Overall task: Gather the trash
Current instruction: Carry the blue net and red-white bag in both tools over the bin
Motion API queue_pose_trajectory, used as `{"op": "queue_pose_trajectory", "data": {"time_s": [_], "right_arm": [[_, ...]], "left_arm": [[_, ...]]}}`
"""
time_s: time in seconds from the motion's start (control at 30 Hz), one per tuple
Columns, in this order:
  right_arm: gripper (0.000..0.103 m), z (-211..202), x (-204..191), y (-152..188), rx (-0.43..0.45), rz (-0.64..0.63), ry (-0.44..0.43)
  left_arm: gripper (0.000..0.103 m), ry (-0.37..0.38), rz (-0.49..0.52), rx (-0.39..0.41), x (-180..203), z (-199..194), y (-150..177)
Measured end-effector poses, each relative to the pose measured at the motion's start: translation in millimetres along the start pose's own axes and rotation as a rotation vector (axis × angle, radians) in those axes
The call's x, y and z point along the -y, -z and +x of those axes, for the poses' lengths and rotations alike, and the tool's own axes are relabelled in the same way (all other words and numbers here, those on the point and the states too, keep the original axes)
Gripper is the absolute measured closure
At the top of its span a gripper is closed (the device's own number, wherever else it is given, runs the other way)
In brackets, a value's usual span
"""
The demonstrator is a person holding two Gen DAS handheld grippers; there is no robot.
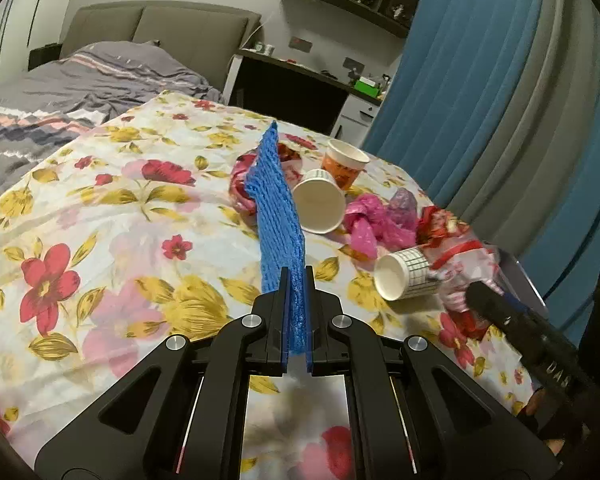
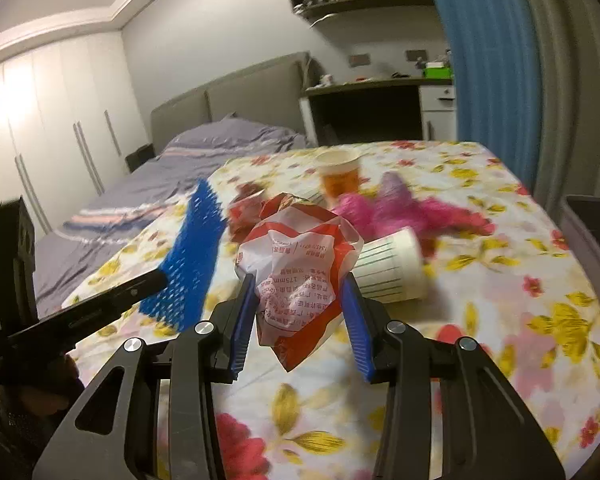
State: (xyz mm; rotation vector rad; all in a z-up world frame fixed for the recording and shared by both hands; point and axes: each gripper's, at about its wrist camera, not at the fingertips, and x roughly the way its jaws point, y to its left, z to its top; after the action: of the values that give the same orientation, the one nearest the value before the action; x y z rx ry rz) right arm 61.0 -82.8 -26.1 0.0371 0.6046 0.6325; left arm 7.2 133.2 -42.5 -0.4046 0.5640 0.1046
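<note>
Nearest, clamped edge-on in the pinched-tight left gripper: a blue foam net, raised over the floral tablecloth. Gripped between the half-closed right gripper pads: a crumpled red-and-white wrapper. Beyond, strewn together: checked paper cups, pink plastic bag, orange cup.
</note>
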Motion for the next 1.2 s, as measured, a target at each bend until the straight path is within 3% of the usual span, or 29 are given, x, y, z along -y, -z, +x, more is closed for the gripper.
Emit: {"op": "queue_pose_trajectory", "data": {"time_s": [0.43, 0.93, 1.2], "right_arm": [[0.061, -48.8, 61.0, -7.9, 0.100, 0.071, 0.117], [0.061, -101.1, 173.6, -12.6, 0.186, 0.172, 0.362], [0.061, -119.1, 233.8, -9.4, 0.202, 0.238, 0.489]], "left_arm": [[0.099, 0.109, 0.115, 0.016, 65.4, -0.2, -8.0], [0.099, 0.394, 0.341, -0.011, 234.6, 29.2, -15.4], [0.099, 0.539, 0.406, -0.111, 324.0, 78.8, -5.8]]}}
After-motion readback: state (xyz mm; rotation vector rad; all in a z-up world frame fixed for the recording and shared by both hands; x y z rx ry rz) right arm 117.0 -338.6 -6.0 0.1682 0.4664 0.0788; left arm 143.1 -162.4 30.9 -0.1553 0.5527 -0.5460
